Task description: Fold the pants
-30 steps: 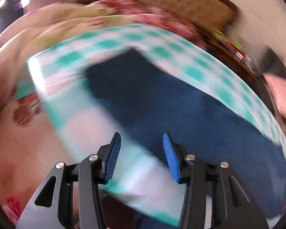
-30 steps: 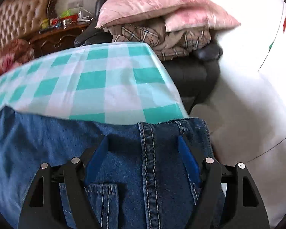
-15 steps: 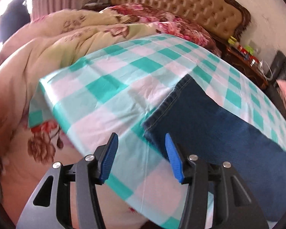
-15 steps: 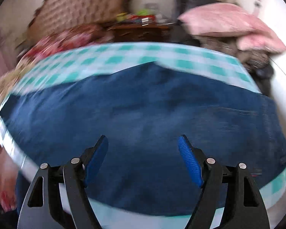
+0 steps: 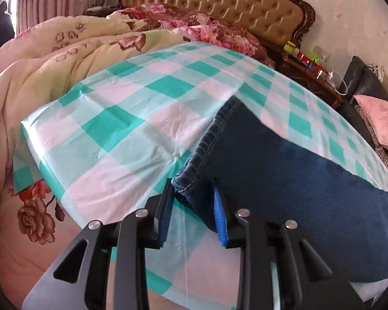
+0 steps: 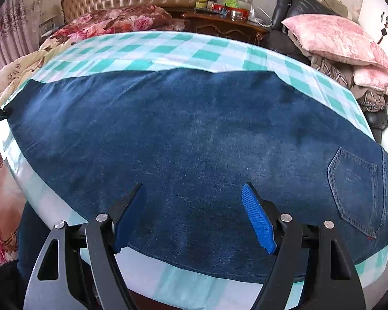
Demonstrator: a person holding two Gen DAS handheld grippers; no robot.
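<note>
One pair of jeans lies flat along the checked cloth that covers the surface, already doubled leg on leg, with its long axis running side to side in the right wrist view: the hem end at about nine o'clock, the waist and back pocket at about four o'clock. The coming fold turns on that axis, since bringing hem to waist means carrying one short end along it to the other.

In the left wrist view the hem comes toward the camera from one o'clock to six, and its near corner sits right between the jaws of the left gripper. Those jaws stand a little apart, straddling the corner; the left pad looks to be touching the denim, but I judge they have not closed on it. This gripper is plainly the nearer one to the hem.

The right gripper hovers over the middle of the long near edge, its jaws wide apart and holding nothing, with the denim spreading out toward twelve o'clock. From there it is nearer the waist than the hem.

Beyond the cloth, a floral quilt lies at ten o'clock in the left view, a tufted headboard at twelve, and pink pillows at two o'clock in the right view.
</note>
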